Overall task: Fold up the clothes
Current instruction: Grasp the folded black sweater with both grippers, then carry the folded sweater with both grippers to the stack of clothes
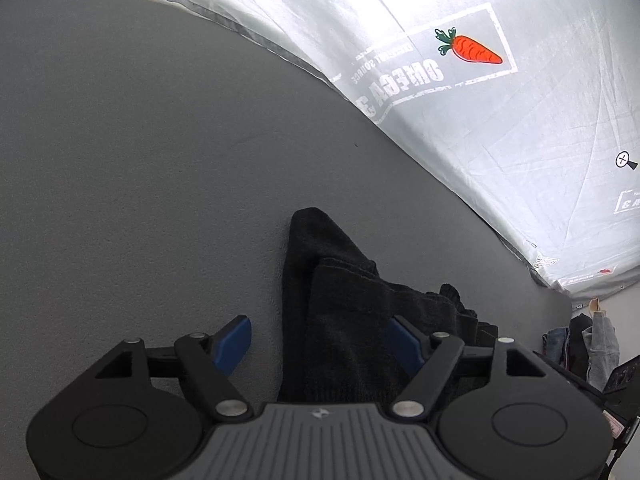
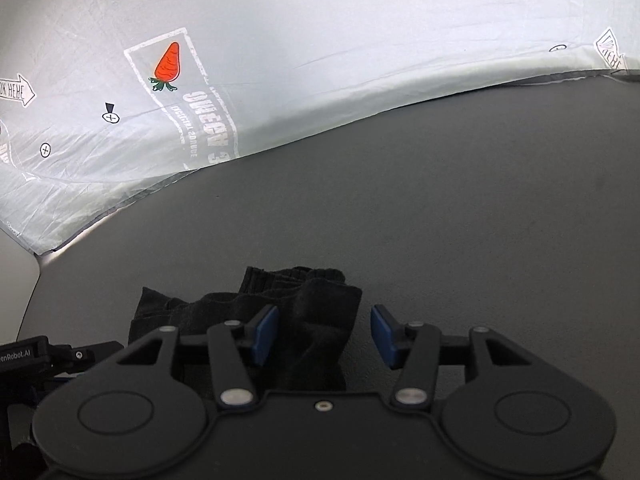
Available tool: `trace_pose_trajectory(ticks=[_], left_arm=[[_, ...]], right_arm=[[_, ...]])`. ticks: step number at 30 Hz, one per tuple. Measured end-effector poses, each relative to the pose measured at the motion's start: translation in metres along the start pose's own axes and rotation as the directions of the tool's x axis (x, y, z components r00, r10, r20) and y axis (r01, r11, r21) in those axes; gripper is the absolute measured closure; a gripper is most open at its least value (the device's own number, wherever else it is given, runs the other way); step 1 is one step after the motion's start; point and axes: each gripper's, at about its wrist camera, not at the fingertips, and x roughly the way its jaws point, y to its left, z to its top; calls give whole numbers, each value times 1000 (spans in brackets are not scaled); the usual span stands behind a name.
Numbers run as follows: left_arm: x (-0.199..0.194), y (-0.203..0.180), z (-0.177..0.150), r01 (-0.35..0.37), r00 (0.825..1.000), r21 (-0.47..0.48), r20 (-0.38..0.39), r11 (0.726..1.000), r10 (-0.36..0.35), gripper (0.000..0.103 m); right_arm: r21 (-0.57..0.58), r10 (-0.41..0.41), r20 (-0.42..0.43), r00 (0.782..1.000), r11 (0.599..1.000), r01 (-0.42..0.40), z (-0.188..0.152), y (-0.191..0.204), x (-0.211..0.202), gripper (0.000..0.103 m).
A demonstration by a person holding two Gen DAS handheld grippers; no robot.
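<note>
A black knitted garment, like socks, lies bunched on a grey table. In the left wrist view my left gripper is open, its blue pads standing on either side of the cloth, not pinching it. In the right wrist view the same black cloth lies between and to the left of the open right gripper; its blue pads are apart, the cloth's right edge in the gap.
A white sheet printed with a carrot and lettering hangs behind the table; it also shows in the right wrist view. A pile of clothes sits at the far right. The left gripper's body shows at the lower left.
</note>
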Motion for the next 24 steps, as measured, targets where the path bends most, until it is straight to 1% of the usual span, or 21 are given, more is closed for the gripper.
trace_pose_trajectory(ticks=[1,5,6,7,8,11,12,13,14,15,16,17,19,20,22,24], left_arm=[[3,-2,2,1,1000,14,-6,1000,-1,27],[14,-12,7,40,999,83,-30,996,-37,31],[16,-14,8,71,997,98,-41,993,-68,33],[19,-16,9,113,993,108,-54,988,-108,36],[22,-17,9,137,989,112,-66,984,-130,38],[28,-19,7,154,987,122,-72,981,-146,42],[28,-19,6,152,987,113,-74,982,-145,46],[28,-18,5,148,987,99,-75,984,-141,60],[29,-17,3,140,988,81,-77,987,-134,80],[30,-15,1,133,989,62,-79,989,-128,80],[29,-16,-2,144,987,46,-84,989,-139,81],[26,-17,-4,171,982,32,-93,985,-167,83],[19,-24,-10,215,971,23,-108,976,-211,84],[13,-32,-12,225,969,43,-114,973,-219,85],[-2,-49,-18,235,968,93,-116,968,-224,85],[-19,-63,-26,245,967,132,-108,960,-232,85]], right_arm=[[19,31,-16,999,999,-31,1,-3,7,51],[49,73,-32,997,996,-71,-1,-6,21,50],[45,76,-22,997,996,-75,-2,-5,22,49],[41,80,-11,997,996,-79,-3,-3,23,50],[59,86,-6,996,995,-85,-4,-3,24,50],[138,118,14,993,983,-118,-6,-1,29,51],[137,107,18,994,985,-109,-7,3,29,51],[124,96,18,995,987,-97,-8,6,29,55],[112,92,13,996,989,-92,-9,9,29,59],[110,86,9,996,990,-86,-10,10,28,75],[117,82,2,997,990,-82,-12,11,27,79],[125,78,-5,997,989,-77,-14,12,25,81],[92,49,9,999,995,-49,-18,22,15,86],[62,36,26,999,997,-38,-21,29,7,87],[14,41,75,996,999,-42,-29,41,-17,87],[18,55,123,991,998,-58,-38,47,-45,88]])
